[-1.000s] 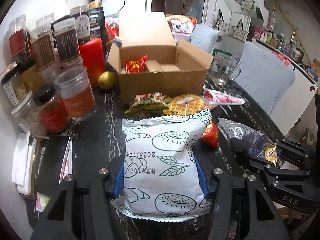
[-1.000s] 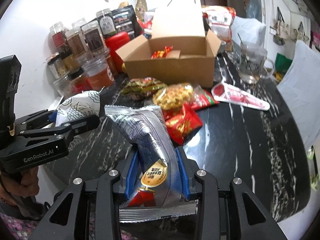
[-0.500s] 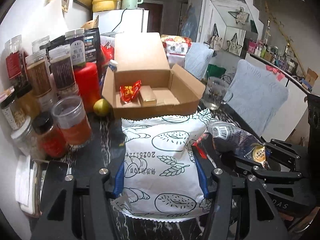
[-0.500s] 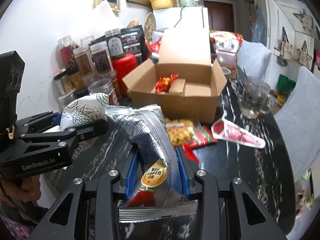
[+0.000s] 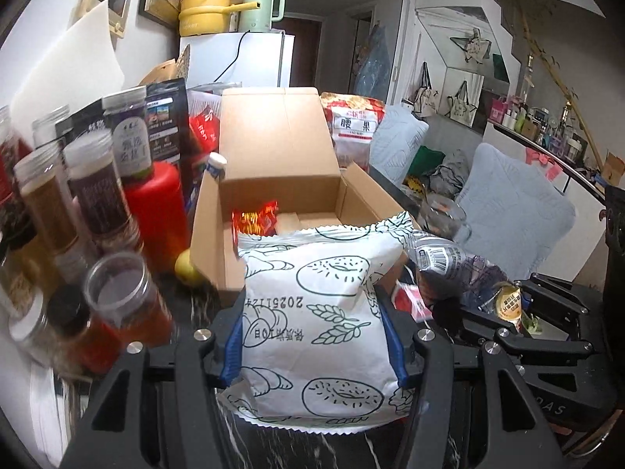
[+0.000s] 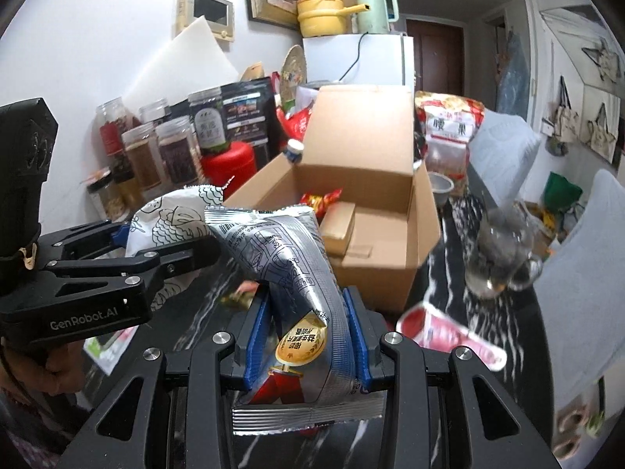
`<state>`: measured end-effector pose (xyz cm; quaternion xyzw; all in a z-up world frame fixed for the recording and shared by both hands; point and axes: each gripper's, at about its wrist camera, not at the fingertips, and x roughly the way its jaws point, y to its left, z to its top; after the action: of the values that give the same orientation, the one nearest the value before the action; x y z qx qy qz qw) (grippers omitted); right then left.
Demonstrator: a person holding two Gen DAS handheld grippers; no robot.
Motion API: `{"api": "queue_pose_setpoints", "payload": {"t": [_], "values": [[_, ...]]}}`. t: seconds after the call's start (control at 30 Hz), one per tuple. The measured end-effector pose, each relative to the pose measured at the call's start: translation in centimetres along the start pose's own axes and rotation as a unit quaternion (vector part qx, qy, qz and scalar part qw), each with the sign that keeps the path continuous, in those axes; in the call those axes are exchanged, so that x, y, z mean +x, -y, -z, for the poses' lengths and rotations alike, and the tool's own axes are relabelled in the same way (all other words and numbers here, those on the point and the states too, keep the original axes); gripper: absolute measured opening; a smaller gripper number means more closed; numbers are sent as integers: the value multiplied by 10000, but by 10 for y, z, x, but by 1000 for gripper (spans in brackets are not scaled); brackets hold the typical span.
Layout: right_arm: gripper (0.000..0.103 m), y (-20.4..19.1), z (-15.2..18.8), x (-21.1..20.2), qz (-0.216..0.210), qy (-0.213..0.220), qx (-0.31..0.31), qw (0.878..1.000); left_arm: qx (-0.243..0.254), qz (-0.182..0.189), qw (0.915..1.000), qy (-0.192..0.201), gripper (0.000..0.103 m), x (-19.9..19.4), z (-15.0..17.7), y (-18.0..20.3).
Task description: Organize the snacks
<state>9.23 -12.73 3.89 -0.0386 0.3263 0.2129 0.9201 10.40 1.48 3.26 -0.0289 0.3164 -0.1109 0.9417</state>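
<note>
My left gripper point(image 5: 314, 346) is shut on a white bread packet point(image 5: 316, 324) with line drawings and holds it raised just in front of the open cardboard box point(image 5: 281, 179). My right gripper point(image 6: 304, 342) is shut on a silver snack bag point(image 6: 300, 273), also raised near the box point(image 6: 371, 211). The box holds a red snack packet point(image 5: 256, 221) and a small brown carton point(image 6: 340, 226). In the right wrist view the left gripper point(image 6: 117, 258) and its white packet point(image 6: 172, 219) show at the left. In the left wrist view the silver bag point(image 5: 457, 269) shows at the right.
Jars and bottles point(image 5: 90, 203) crowd the left of the dark marble table point(image 6: 449, 273). A red canister point(image 5: 156, 211) and a yellow fruit point(image 5: 187, 267) sit beside the box. A glass mug point(image 6: 504, 258) and a red-white packet point(image 6: 449, 334) lie to the right. Padded chairs point(image 5: 511, 211) stand beyond.
Both grippers have lifted and moved forward with their packets, closer to the box. The snacks lying on the table in front of the box are now mostly hidden below the packets.
</note>
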Motion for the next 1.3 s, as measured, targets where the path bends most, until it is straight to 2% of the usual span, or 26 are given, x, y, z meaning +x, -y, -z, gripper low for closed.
{"api": "queue_pose_setpoints", "payload": {"t": [0.5, 0.87, 1.1, 1.3], "values": [[37, 39, -68, 64, 1, 186, -22, 9998, 11, -127, 9995, 297, 56, 66, -73, -17], [37, 63, -107, 113, 92, 198, 13, 9998, 101, -313, 9985, 440, 56, 113, -109, -29], [37, 72, -120, 146, 109, 29, 85, 9999, 118, -466, 9984, 298, 56, 145, -122, -40], [37, 77, -124, 176, 46, -270, 208, 9994, 78, -595, 9982, 25, 56, 175, -123, -52]]}}
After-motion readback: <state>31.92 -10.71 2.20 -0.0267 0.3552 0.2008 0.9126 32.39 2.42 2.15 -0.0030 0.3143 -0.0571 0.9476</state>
